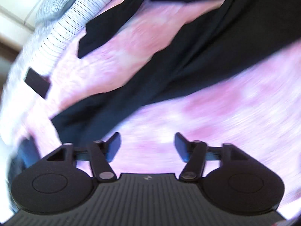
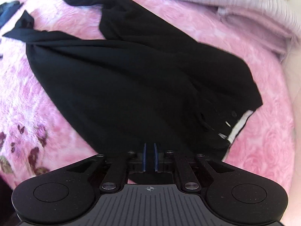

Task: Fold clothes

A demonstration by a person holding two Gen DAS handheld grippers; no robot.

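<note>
Here's the black garment [image 2: 131, 75], sprawled across the pink fleece blanket [image 2: 244, 60] on the bed, rumpled and twisted, with one end trailing off to the far left and a pale inner band with a button showing at its near right edge. The right tongs [image 2: 150, 157] point steeply down at the near hem, their blue pads nearly together, and black cloth sits between and under them, so they look pinched on the black garment (the dark fabric makes the exact bite hard to read). Over in the left wrist view, everything is smeared with blur: the left tongs [image 1: 147, 146] stand wide apart with nothing between them, hanging over bare pink blanket, and the garment runs as a dark diagonal band just beyond them. A striped pale quilt [image 1: 62, 26] lies bunched at the far edge of the bed, beside tiled floor [image 1: 17, 9].
</note>
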